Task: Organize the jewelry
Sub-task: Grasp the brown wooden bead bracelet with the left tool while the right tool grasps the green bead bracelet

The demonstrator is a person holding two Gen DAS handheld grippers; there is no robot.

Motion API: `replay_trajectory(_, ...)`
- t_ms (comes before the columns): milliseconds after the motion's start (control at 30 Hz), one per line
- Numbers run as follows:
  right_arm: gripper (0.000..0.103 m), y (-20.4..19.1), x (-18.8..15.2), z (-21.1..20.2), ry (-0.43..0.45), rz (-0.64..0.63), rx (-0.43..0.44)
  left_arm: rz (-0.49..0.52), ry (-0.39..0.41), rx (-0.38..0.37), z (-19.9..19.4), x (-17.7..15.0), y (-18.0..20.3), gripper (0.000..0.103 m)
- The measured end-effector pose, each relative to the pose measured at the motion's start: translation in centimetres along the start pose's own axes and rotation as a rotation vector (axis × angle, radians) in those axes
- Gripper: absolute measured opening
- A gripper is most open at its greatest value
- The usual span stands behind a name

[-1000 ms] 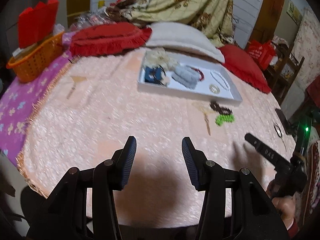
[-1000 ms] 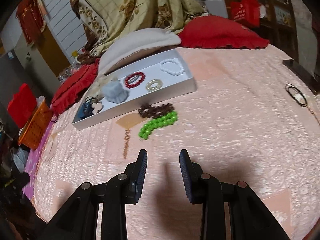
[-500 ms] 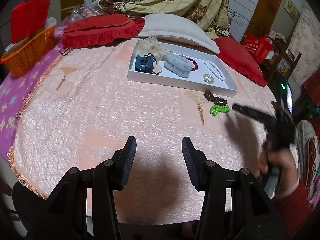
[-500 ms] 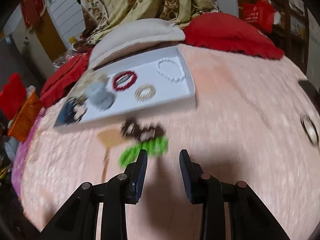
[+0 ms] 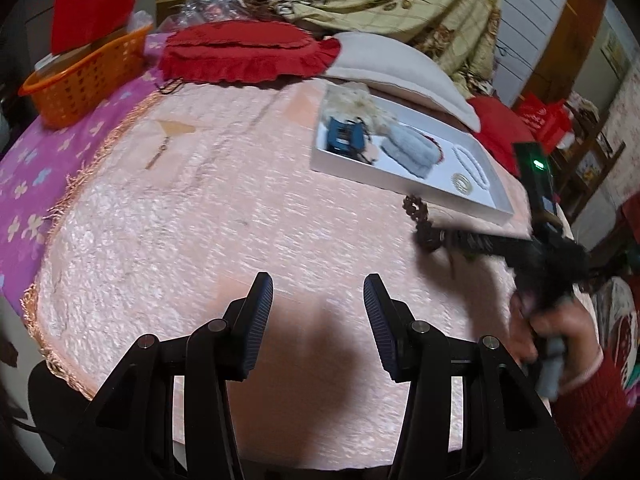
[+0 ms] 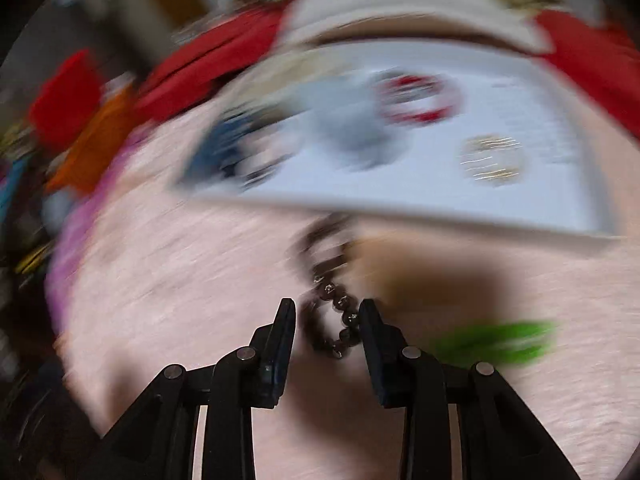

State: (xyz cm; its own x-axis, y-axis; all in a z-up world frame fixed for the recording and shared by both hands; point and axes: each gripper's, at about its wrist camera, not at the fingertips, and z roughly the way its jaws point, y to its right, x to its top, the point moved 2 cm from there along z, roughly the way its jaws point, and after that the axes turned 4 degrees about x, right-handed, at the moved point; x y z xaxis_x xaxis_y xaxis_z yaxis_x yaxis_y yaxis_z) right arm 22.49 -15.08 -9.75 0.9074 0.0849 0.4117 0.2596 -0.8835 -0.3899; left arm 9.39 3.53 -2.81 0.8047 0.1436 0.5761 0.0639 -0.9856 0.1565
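A brown bead bracelet [image 6: 332, 300] lies on the pink bedspread just in front of the white tray [image 6: 400, 208]. My right gripper [image 6: 328, 312] is open and straddles the bracelet's near loop, with beads between its fingers. A green bead bracelet [image 6: 496, 340] lies to its right. The right wrist view is heavily blurred. In the left wrist view the right gripper [image 5: 430, 236] reaches in from the right onto the brown bracelet [image 5: 416, 210]. My left gripper [image 5: 318, 292] hangs open over bare bedspread, holding nothing. The tray [image 5: 400, 188] holds a red bracelet [image 6: 420, 96], a gold one [image 6: 492, 158] and white pearls [image 5: 474, 168].
A blue hair clip [image 5: 344, 136] and a grey scrunchie [image 5: 412, 152] fill the tray's left end. Red cushions [image 5: 240, 52] and a white pillow [image 5: 400, 68] lie behind it. An orange basket [image 5: 80, 76] stands far left on purple cloth [image 5: 24, 160]. A person's hand [image 5: 556, 332] grips the right gripper.
My right gripper has swept leftward and down across the bedspread, from short of the green bracelet to straddling the brown one. The left gripper has shifted a little; its jaws are unchanged.
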Motion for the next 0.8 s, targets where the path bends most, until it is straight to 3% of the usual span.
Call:
replay_trajectory(133, 0.033, -0.9, -1.7, -4.5, 0.131, -0.021, -0.023, 0.006, -0.010, 0.009, 0.4, 0.2, -0.5, 0.047)
replay_trajectory(200, 0.042, 0.6, -2.6, -6.2, 0.178, 0.010, -0.090, 0.022, -0.025, -0.004, 0.9, 0.4, 0.0, 0.047)
replay_trajectory(300, 0.042, 3.6, -4.2, -7.9, 0.212, 0.072, -0.198, 0.071, -0.047, -0.039, 2.1, 0.8, 1.7, 0.047)
replay_trajectory(467, 0.042, 7.9, -6.7, -7.7, 0.196, 0.227, -0.158, 0.174, -0.087, -0.077, 4.7, 1.9, 5.7, 0.047)
replay_trajectory(567, 0.042, 8.8, -6.5, -7.1, 0.205, 0.272, -0.127, 0.243, -0.094, -0.078, 6.9, 2.8, 8.2, 0.047)
replay_trajectory(700, 0.042, 9.0, -5.5, -7.0, 0.227, 0.298, -0.125, 0.230, -0.145, -0.130, 10.3, 4.4, 10.1, 0.047)
replay_trajectory(800, 0.042, 8.9, -4.2, -6.2, 0.226, 0.299, -0.141, 0.242, -0.173, -0.117, 12.5, 5.2, 11.0, 0.043)
